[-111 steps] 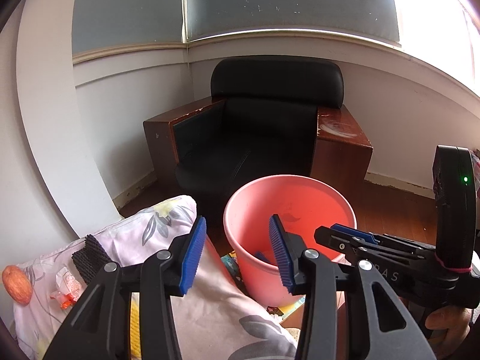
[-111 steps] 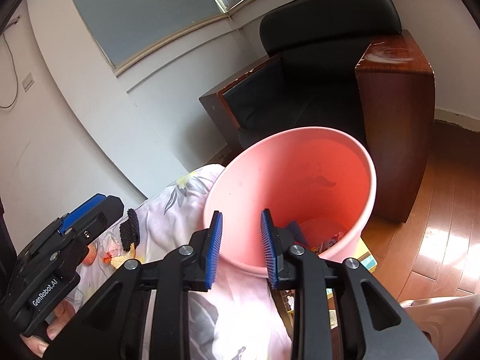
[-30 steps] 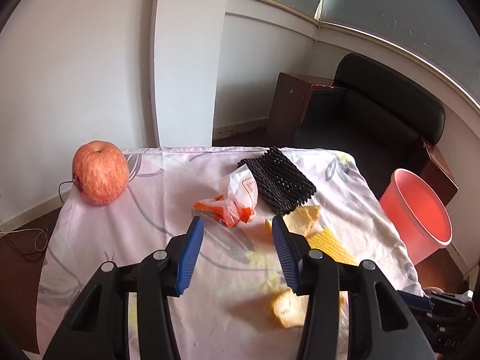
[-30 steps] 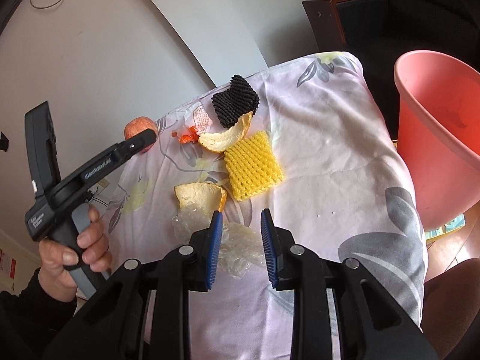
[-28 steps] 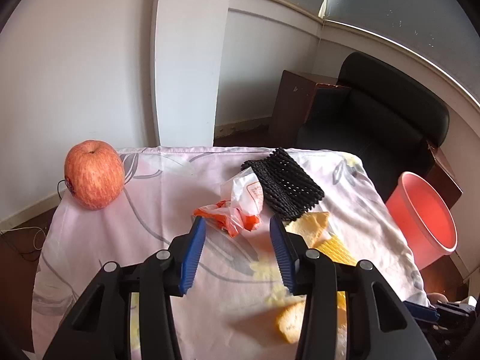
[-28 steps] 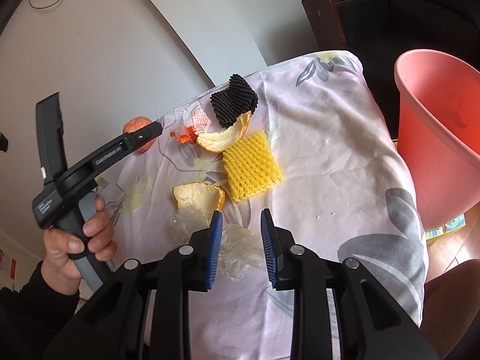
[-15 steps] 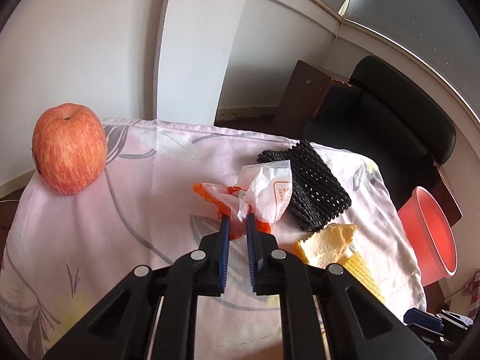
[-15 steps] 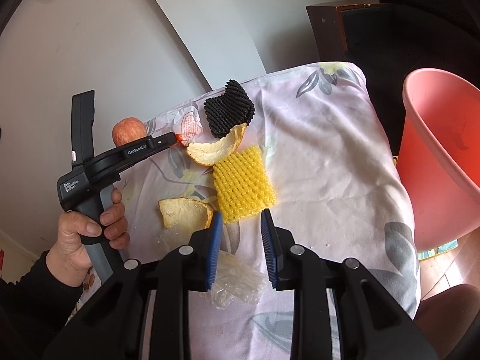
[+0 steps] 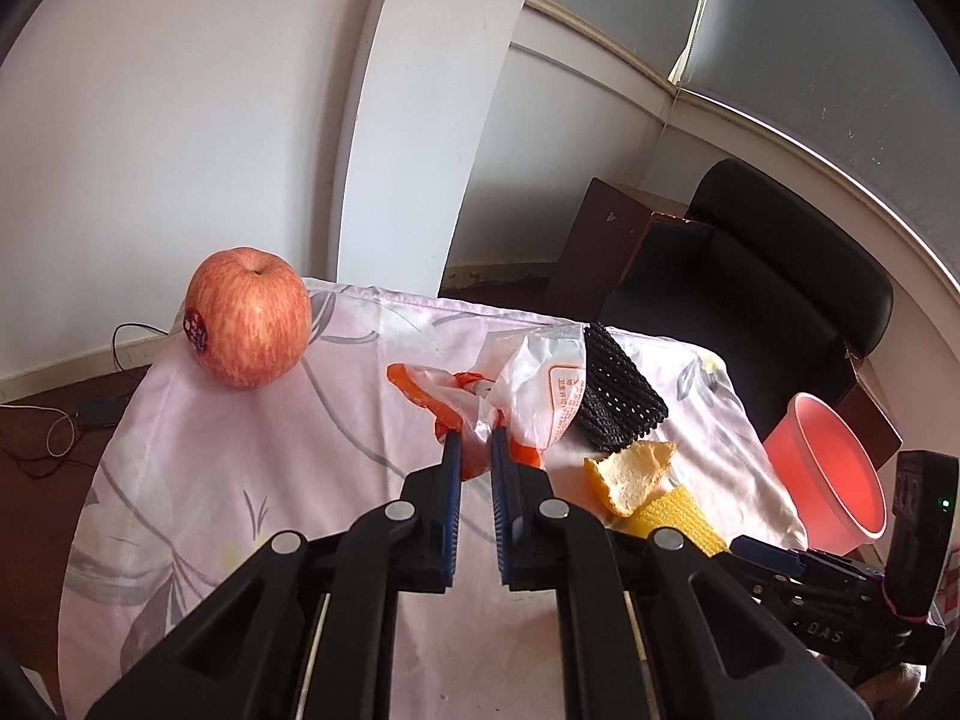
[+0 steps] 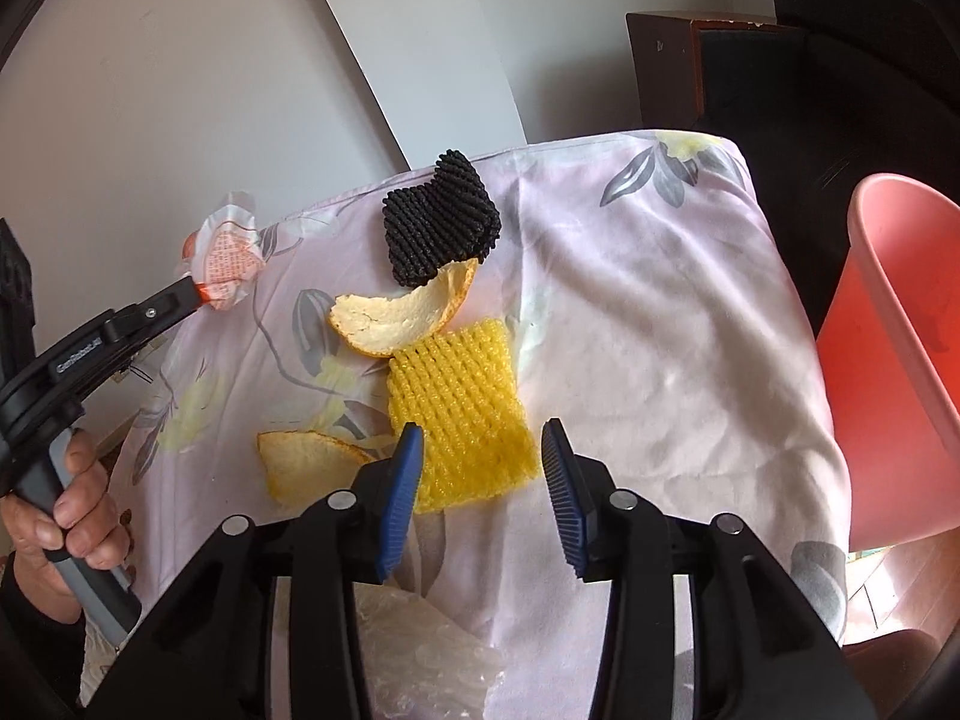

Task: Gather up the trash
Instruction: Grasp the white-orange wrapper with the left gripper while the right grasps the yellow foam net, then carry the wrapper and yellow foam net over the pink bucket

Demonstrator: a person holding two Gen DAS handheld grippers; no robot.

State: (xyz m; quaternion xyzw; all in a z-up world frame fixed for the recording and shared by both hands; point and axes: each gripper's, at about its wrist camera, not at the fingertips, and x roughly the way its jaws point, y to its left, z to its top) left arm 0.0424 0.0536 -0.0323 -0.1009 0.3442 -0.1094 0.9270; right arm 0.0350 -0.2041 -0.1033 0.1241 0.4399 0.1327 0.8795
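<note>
Peel pieces two, foam nets two, wrapper one, apple one

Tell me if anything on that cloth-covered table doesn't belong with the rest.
The apple stands out: whole, with its sticker still on, standing alone at the far left corner of the cloth, while everything else is litter: the wrapper in the left tongs, peels and foam nets.

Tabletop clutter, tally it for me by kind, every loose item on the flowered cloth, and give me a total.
Apple: 1
Foam nets: 2, black and yellow
Orange peels: 2, one by the black net, one nearer the camera
Wrapper, orange and white, pinched in the left claw: 1
Clear plastic: 1
Total: 7
</note>
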